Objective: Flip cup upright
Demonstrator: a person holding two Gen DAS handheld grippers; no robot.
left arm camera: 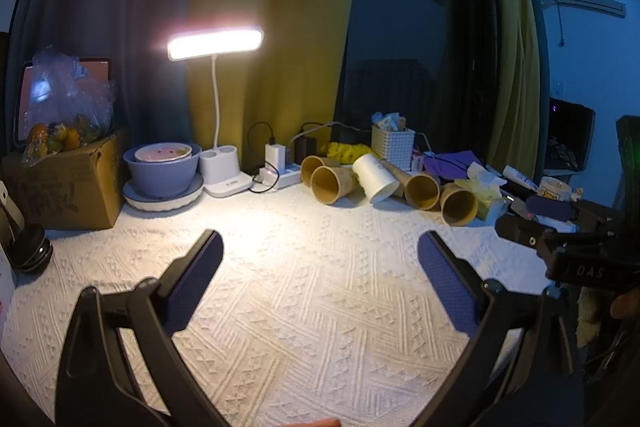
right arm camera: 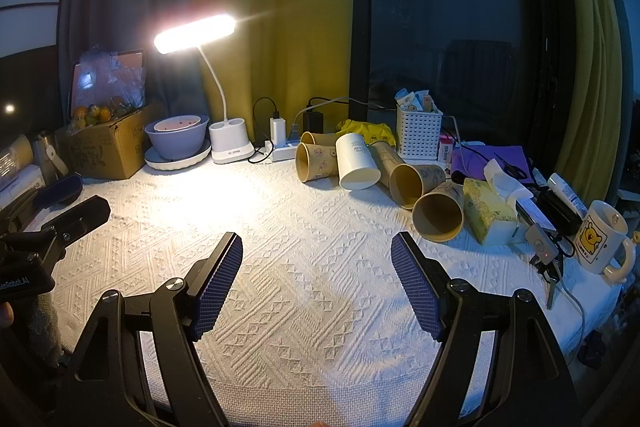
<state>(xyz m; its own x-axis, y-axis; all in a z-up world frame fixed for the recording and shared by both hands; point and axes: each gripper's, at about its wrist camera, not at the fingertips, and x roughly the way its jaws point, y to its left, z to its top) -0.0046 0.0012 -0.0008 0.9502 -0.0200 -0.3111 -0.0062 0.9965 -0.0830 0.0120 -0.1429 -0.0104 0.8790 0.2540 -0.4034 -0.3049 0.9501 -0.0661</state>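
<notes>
Several paper cups lie on their sides at the back of the white cloth: a white cup (left arm camera: 375,177) (right arm camera: 356,161) among brown ones, such as the nearest brown cup (right arm camera: 438,212) (left arm camera: 459,203) and a left brown cup (left arm camera: 333,183) (right arm camera: 316,161). Their mouths face me. My left gripper (left arm camera: 320,247) is open and empty over the cloth, well short of the cups. My right gripper (right arm camera: 316,247) is open and empty too, also short of them. The right gripper's body shows at the right edge of the left wrist view (left arm camera: 560,239).
A lit desk lamp (left arm camera: 216,45) (right arm camera: 194,33), stacked bowls (left arm camera: 162,167), a cardboard box (left arm camera: 64,183), a power strip (left arm camera: 280,175), a white basket (right arm camera: 418,133), a tissue box (right arm camera: 488,211) and a mug (right arm camera: 600,237) line the back and right.
</notes>
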